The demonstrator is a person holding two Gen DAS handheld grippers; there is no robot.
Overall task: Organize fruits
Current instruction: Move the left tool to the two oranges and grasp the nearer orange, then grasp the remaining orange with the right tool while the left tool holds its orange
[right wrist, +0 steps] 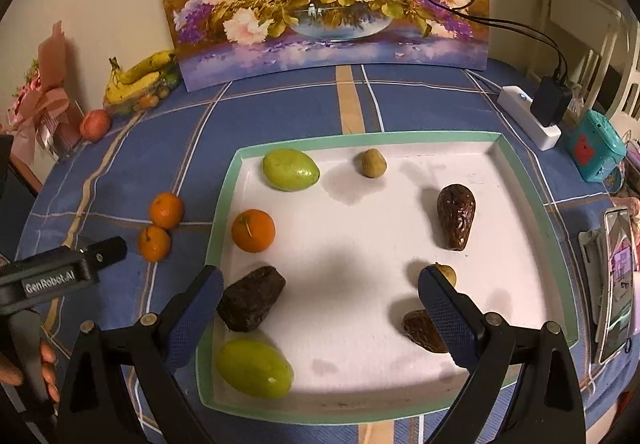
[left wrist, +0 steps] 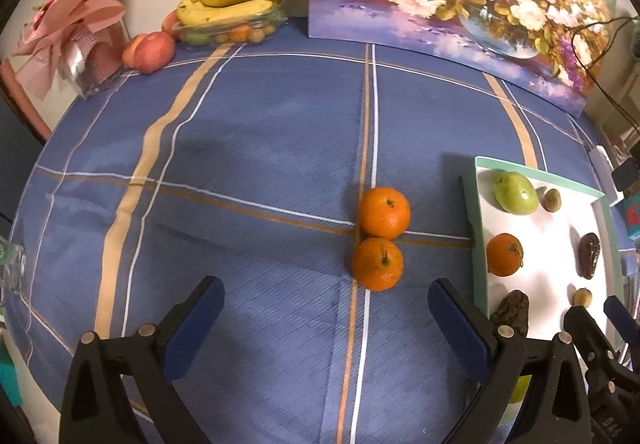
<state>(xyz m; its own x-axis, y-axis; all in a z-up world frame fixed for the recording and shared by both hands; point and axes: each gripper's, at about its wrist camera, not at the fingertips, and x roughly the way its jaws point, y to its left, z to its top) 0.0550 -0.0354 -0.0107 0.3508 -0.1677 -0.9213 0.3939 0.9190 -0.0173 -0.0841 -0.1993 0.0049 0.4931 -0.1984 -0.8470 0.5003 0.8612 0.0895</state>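
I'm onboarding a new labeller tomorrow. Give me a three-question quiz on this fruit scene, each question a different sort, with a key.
1. True or false: the two oranges on the cloth touch each other.
2. Multiple choice: how many oranges lie inside the tray? A) none B) one C) three
3. Fill in: the left gripper and right gripper are both ____, holding nothing.

Key
1. True: they sit side by side in contact, left of the tray.
2. B: one orange lies near the tray's left wall, between a green fruit and a dark fruit.
3. Open.
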